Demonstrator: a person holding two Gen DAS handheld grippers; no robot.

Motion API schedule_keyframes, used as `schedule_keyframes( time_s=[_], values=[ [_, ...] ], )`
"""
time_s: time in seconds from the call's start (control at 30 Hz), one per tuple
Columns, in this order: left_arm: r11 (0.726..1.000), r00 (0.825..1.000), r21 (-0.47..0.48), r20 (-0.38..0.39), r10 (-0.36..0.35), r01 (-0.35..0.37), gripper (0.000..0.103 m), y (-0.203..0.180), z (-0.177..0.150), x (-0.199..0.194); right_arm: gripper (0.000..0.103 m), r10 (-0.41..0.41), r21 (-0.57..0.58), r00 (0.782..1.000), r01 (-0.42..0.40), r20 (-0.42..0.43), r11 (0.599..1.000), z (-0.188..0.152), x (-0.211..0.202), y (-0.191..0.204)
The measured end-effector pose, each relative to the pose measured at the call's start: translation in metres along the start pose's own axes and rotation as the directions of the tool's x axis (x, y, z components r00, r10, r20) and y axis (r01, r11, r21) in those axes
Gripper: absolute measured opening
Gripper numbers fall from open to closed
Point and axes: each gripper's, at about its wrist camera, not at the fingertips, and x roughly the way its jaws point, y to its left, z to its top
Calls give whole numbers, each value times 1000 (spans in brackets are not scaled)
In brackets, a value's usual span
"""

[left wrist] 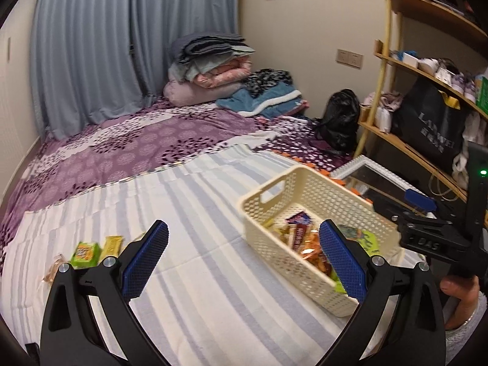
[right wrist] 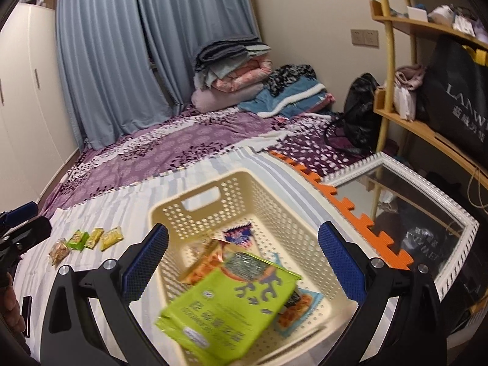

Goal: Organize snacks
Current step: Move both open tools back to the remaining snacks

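A cream perforated basket (left wrist: 265, 210) (right wrist: 170, 213) stands on the striped sheet and holds several snack packets. A large green packet (right wrist: 231, 302) (left wrist: 369, 241) shows blurred and tilted over the basket's near end, between the wide-apart fingers of my right gripper (right wrist: 243, 228), touching neither. My left gripper (left wrist: 244, 228) is open over the sheet just left of the basket, holding nothing. Small snacks lie on the sheet to the left: a green one (left wrist: 85, 253) (right wrist: 77, 239), yellow ones (left wrist: 111, 245) (right wrist: 111, 238) and a clear-wrapped one (left wrist: 55, 267) (right wrist: 59, 251).
A purple patterned bedspread (left wrist: 137, 140) covers the far bed, with folded blankets (left wrist: 213, 70) by the curtain. A white-framed mirror (right wrist: 405, 207) and orange foam mat (right wrist: 350, 213) lie right of the basket. Wooden shelves (left wrist: 427, 91) rise at the right. A hand (left wrist: 460, 299) grips the right tool.
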Motion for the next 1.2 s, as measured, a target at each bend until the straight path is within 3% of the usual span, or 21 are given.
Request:
schedule_keyframes(
  time_s=[0.23, 0.53, 0.7, 0.9, 1.2],
  values=[
    [994, 996, -92, 55, 69, -64, 100, 56, -10, -20, 98, 41, -73, 999, -39, 25, 997, 3, -3, 53],
    [969, 983, -186, 50, 176, -164, 100, 126, -34, -35, 98, 73, -126, 993, -62, 87, 990, 2, -11, 112],
    [938, 974, -274, 23, 226, -211, 100, 175, -54, -39, 98, 133, -170, 991, -128, 19, 977, -4, 1, 144],
    [888, 951, -347, -42, 307, -303, 100, 231, -83, -37, 98, 182, -252, 980, -197, -85, 947, -20, 22, 185],
    [848, 900, -303, -188, 394, -434, 100, 307, -123, 4, 98, 237, -271, 938, -303, -252, 914, -50, 56, 221]
  ],
)
